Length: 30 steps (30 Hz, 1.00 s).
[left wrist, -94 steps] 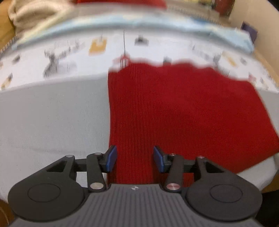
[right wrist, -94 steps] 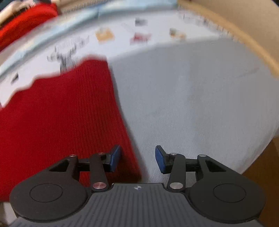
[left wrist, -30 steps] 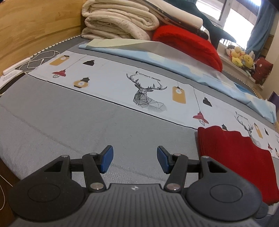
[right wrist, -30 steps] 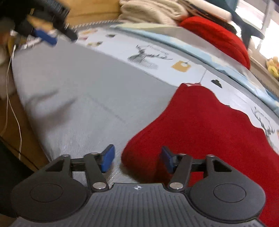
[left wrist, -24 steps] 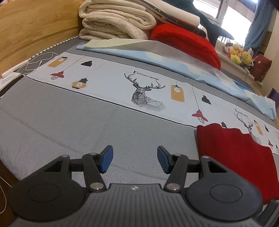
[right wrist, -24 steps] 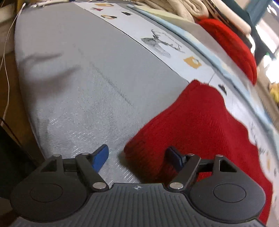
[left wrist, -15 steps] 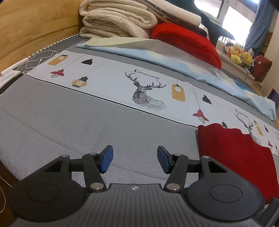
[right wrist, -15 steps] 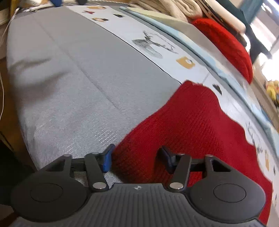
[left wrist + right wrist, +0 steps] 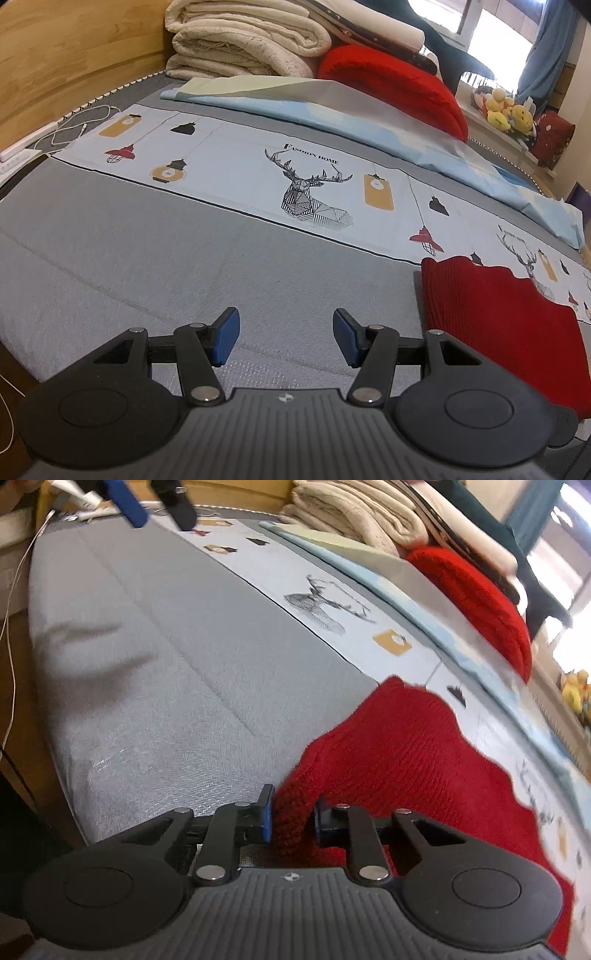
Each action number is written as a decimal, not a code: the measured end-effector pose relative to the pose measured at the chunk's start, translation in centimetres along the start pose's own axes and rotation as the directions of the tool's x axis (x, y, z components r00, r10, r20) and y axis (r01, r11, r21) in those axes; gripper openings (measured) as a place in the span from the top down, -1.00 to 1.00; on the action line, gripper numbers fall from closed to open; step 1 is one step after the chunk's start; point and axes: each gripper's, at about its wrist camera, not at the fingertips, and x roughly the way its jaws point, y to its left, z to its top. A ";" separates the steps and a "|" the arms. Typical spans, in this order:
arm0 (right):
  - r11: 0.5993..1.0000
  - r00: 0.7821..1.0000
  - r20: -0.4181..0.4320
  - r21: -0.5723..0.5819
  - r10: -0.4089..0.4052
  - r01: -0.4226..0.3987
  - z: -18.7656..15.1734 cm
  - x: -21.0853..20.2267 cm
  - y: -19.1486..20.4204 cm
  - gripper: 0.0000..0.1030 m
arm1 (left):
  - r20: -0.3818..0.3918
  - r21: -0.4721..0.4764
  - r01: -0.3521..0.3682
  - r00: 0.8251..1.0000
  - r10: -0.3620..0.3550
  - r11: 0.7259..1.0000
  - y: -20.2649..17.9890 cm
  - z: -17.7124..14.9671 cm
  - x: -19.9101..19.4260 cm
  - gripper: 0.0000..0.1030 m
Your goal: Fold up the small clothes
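A red knitted garment [image 9: 406, 760] lies on the grey bed cover [image 9: 166, 657]. My right gripper [image 9: 291, 818] is shut on the garment's near left corner, and the cloth bunches up between its pads. In the left wrist view the same red garment [image 9: 495, 317] lies flat at the right. My left gripper [image 9: 284, 338] is open and empty over bare grey cover [image 9: 184, 266], left of the garment. The left gripper also shows, blurred, at the top left of the right wrist view [image 9: 155, 498].
A white printed strip with deer and lamps [image 9: 310, 195] crosses the bed. Behind it lie a light blue sheet [image 9: 332, 110], a stack of cream blankets [image 9: 243, 40] and a red pillow [image 9: 395, 85]. A white cable [image 9: 77, 122] lies by the wooden wall. The bed edge is close at the left.
My right gripper has closed on the corner of the red garment, which now bunches and lifts. My left gripper has stayed open over the grey cover, almost still.
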 end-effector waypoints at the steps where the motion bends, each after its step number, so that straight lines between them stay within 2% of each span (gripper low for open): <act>1: 1.000 1.000 0.000 0.000 0.002 -0.002 0.1 0.0 0.1 0.63 | 0.000 0.003 0.000 1.000 0.000 1.000 -0.1 0.0 0.0 -0.19; 6: 1.000 1.000 0.023 0.015 0.016 -0.017 1.3 -0.9 0.5 0.65 | -0.002 -0.011 0.001 1.000 -0.001 1.000 0.1 -0.1 0.0 -0.19; 12: 0.994 0.989 0.109 0.034 0.098 -0.102 3.0 -3.5 1.6 0.65 | -0.009 -0.008 0.003 1.000 -0.003 1.000 -0.1 -0.1 0.2 -0.19; 14: 0.986 0.982 0.142 0.088 0.125 -0.138 3.3 -4.6 1.0 0.65 | -0.015 -0.007 0.003 1.000 -0.003 1.000 -0.2 -0.1 0.4 -0.19; 17: 0.959 0.975 0.195 0.238 0.109 -0.155 3.0 -6.5 -2.2 0.65 | -0.022 -0.017 0.012 1.000 -0.012 1.000 -0.7 0.1 0.6 -0.19; 21: 0.890 0.966 0.250 0.424 0.059 -0.164 1.2 -9.5 -8.5 0.66 | -0.025 -0.005 0.023 0.999 -0.023 1.000 -2.7 0.4 1.1 -0.19; 25: 0.791 0.961 0.270 0.601 -0.065 -0.116 -2.7 -13.5 -16.7 0.66 | -0.027 0.037 0.041 0.999 -0.040 0.998 -6.1 0.5 1.6 -0.19; 27: 0.696 0.957 0.244 0.715 -0.156 -0.069 -6.3 -15.1 -21.2 0.66 | -0.027 0.072 0.053 0.998 -0.051 0.996 -8.3 0.4 1.9 -0.19; 28: 0.633 0.956 0.213 0.773 -0.201 -0.039 -8.6 -15.8 -23.2 0.66 | -0.028 0.089 0.056 0.998 -0.054 0.994 -9.2 0.4 2.1 -0.19; 30: 0.518 0.960 0.100 0.853 -0.261 0.052 -13.6 -16.2 -26.2 0.66 | -0.031 0.129 0.066 0.998 -0.062 0.989 -11.3 0.2 2.6 -0.19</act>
